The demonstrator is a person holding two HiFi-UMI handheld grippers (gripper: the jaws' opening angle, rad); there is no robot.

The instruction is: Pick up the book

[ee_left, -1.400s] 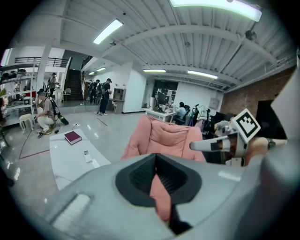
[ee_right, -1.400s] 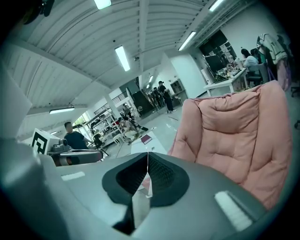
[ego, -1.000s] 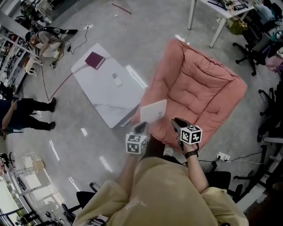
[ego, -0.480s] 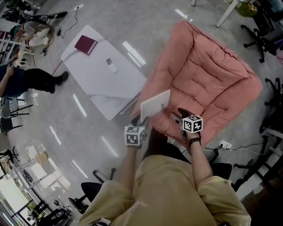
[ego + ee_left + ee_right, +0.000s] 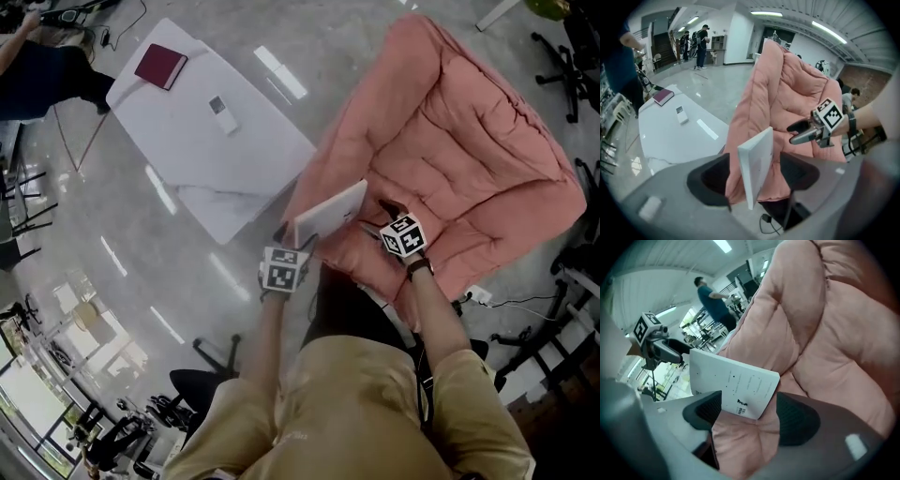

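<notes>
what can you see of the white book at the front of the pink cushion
The white book is thin and closed, with a plain white cover. One face carries small dark print and a barcode near a corner. It stands tilted on edge at the front of the pink cushion, its lower part against the fabric. It sits between the opening jaws of the left claw and right claw, with gaps beside it, and no pad plainly presses on it.

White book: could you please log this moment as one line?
white book: on edge, at front of pink armchair | left gripper: jaws opening, book loose between | right gripper: jaws opening, book loose between
</notes>
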